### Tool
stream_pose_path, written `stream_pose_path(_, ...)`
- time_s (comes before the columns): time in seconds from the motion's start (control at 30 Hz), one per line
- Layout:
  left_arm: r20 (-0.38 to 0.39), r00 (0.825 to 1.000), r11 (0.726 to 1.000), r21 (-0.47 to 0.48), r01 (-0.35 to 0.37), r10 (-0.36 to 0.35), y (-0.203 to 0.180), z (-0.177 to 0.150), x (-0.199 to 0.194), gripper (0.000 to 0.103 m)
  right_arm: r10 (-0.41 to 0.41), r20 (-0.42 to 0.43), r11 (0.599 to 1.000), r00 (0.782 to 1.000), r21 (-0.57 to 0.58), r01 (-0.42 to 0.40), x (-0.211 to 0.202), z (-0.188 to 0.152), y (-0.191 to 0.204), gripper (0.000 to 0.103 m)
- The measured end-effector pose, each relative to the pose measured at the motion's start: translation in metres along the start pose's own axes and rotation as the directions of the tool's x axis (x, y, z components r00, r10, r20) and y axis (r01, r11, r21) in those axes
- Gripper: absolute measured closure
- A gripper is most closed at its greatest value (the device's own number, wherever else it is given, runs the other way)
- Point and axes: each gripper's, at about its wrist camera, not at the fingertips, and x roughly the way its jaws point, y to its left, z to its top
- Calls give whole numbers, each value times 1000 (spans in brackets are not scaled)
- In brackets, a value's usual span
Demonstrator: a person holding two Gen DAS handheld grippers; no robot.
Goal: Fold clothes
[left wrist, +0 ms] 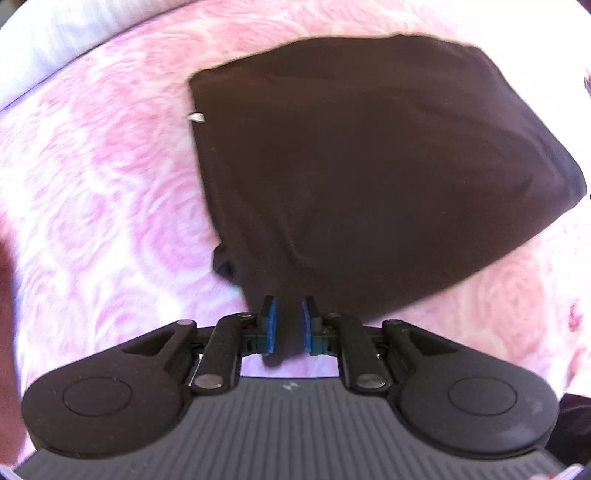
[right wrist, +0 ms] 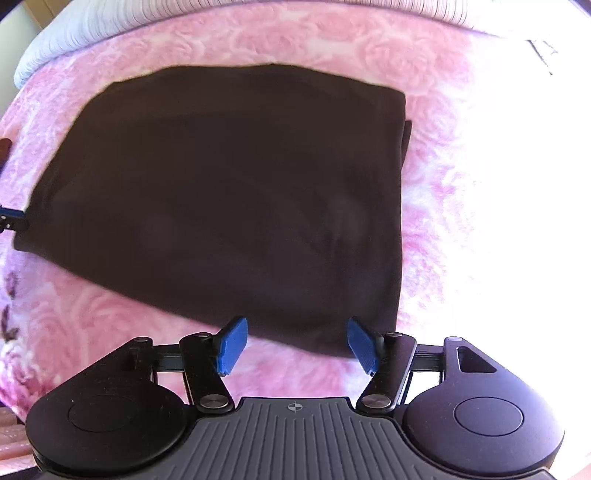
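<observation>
A dark brown garment (left wrist: 369, 166) lies folded into a rough rectangle on a pink rose-patterned blanket (left wrist: 92, 184). My left gripper (left wrist: 289, 325) is shut on the garment's near corner, with cloth pinched between the blue pads (left wrist: 271, 325). A small white tag (left wrist: 195, 117) shows at the garment's left edge. In the right wrist view the garment (right wrist: 229, 192) lies flat, and my right gripper (right wrist: 295, 345) is open with its blue pads (right wrist: 232, 347) wide apart just above the near edge, holding nothing. A bit of the left gripper (right wrist: 9, 221) shows at the garment's left corner.
The pink blanket (right wrist: 443, 184) covers the bed all around the garment. A white striped sheet or pillow (right wrist: 110, 22) runs along the far edge. The right side of the right wrist view is washed out by bright light.
</observation>
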Motion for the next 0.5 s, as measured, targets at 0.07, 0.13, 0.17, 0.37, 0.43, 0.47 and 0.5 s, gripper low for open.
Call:
stream_pose_path(0.07, 11, 1000, 1000, -4, -7, 7, -3, -7, -16, 85, -16, 2, 1000, 1000, 6, 16, -15, -4, 7, 38)
stream_pose_path(0.13, 24, 1000, 1000, -3, -15, 15, -7, -13, -32, 82, -27, 12, 1000, 1000, 11, 27, -31, -9, 14, 38)
stream_pose_path(0.17, 30, 999, 1000, -2, -19, 19, -9, -17, -40, 79, -31, 20, 999, 999, 11, 31, -38, -12, 18, 37)
stream_pose_path(0.37, 68, 997, 999, 3, -43, 43, -21, -36, -88, 67, -12, 53, 1000, 999, -2, 12, -71, -31, 42, 36)
stream_pose_path(0.43, 80, 995, 999, -17, -52, 53, -26, -45, -100, 63, 6, 57, 1000, 998, -13, -6, -79, -37, 50, 36)
stream_pose_path(0.47, 82, 995, 998, -28, -59, 61, -29, -49, -105, 63, 15, 60, 1000, 998, -21, -14, -82, -40, 54, 36)
stream_pose_path(0.5, 81, 994, 997, -38, -68, 71, -31, -51, -109, 63, 22, 63, 999, 998, -32, -20, -85, -43, 59, 36)
